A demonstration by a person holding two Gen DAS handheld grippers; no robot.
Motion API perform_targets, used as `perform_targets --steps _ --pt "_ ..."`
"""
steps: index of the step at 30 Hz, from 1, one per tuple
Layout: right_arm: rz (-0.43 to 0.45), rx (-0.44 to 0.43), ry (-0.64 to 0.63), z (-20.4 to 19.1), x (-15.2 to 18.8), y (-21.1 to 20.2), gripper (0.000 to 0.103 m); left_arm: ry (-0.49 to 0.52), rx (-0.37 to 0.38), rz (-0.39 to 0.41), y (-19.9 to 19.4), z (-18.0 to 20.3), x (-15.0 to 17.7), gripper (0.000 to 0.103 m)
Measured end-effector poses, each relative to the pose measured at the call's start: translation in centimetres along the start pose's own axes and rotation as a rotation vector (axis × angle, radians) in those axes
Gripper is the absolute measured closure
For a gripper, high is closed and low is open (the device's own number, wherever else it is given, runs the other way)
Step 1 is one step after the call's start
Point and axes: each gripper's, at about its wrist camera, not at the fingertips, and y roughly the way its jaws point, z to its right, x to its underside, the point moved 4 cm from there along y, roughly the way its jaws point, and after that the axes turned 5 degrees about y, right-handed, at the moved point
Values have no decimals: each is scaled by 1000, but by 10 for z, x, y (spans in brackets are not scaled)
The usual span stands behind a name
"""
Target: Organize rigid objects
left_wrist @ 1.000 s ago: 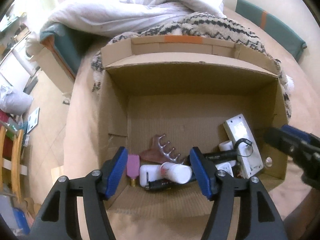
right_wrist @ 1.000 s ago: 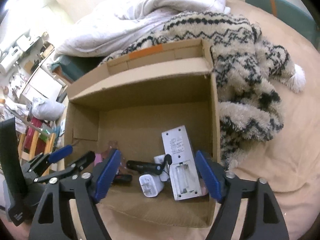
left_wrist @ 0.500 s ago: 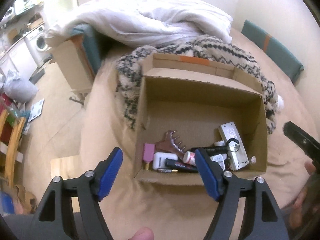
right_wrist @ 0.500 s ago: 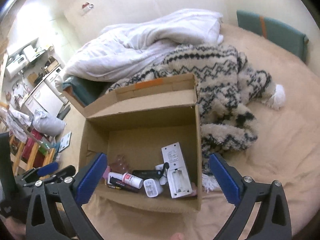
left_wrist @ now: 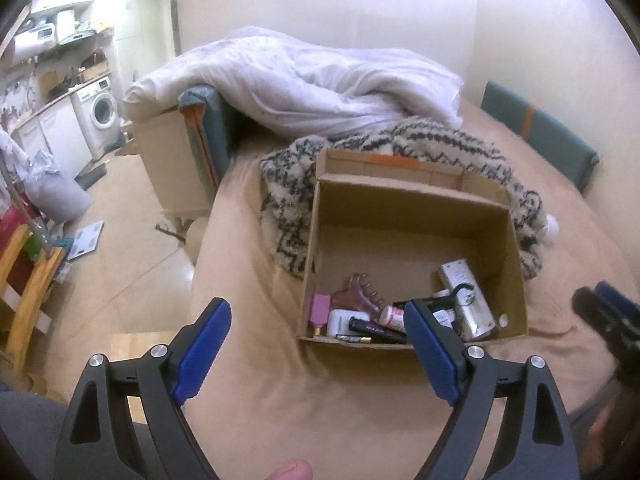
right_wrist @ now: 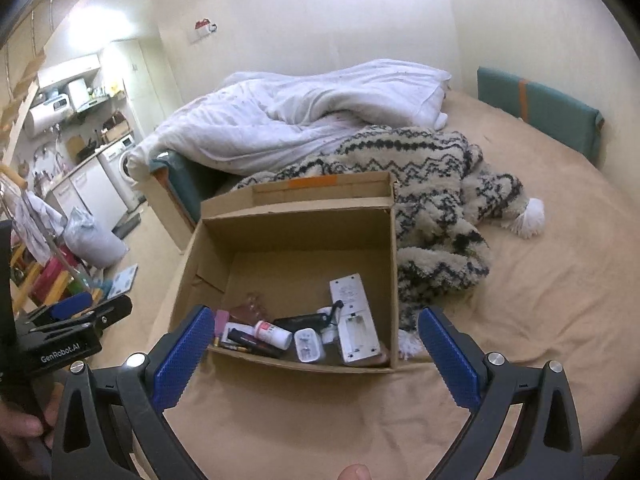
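Observation:
An open cardboard box [left_wrist: 516,248] [right_wrist: 394,264] stands on the tan bed sheet. It holds several small items: a white remote [left_wrist: 466,300] [right_wrist: 354,316], a white bottle with a red label [right_wrist: 273,334], a white charger [right_wrist: 307,345], a pink block [left_wrist: 320,309], a brown claw clip [left_wrist: 358,297] and black tubes [left_wrist: 370,326]. My left gripper [left_wrist: 316,354] is open and empty, held back from the box's near edge. My right gripper [right_wrist: 314,354] is open and empty, also in front of the box.
A black-and-cream patterned blanket [right_wrist: 436,184] lies behind and right of the box, with a white duvet [right_wrist: 304,116] beyond. A teal cushion [right_wrist: 536,108] stands at the far right. The bed edge and the floor lie left, with a washing machine [left_wrist: 102,114].
Both grippers have pulled back and up from inside the box to well in front of it. Both stay open and empty. The items in the box have not moved.

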Motion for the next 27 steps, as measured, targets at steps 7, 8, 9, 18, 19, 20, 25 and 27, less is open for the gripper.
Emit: perform_targets --steps 7,8,9,18,19,20,25,27 --pt "-43 33 -38 -8 6 20 0 5 -28 11 5 2 -2 3" --pt "-54 34 -35 -8 7 23 0 7 -29 8 6 2 -2 3" --pt "-57 34 -33 -8 8 24 0 9 -30 4 7 2 -2 3" --pt "-68 32 -7 -3 8 26 0 17 -14 -35 17 5 4 3" --pt "-67 32 -7 -3 8 26 0 20 -13 -34 17 6 4 3" --pt "-67 31 -5 -3 8 26 0 22 -12 -32 17 7 5 3" --pt "-74 30 5 -2 8 28 0 35 -15 -29 17 10 5 3" --pt "-77 30 11 -1 9 28 0 35 -17 -30 17 11 6 3"
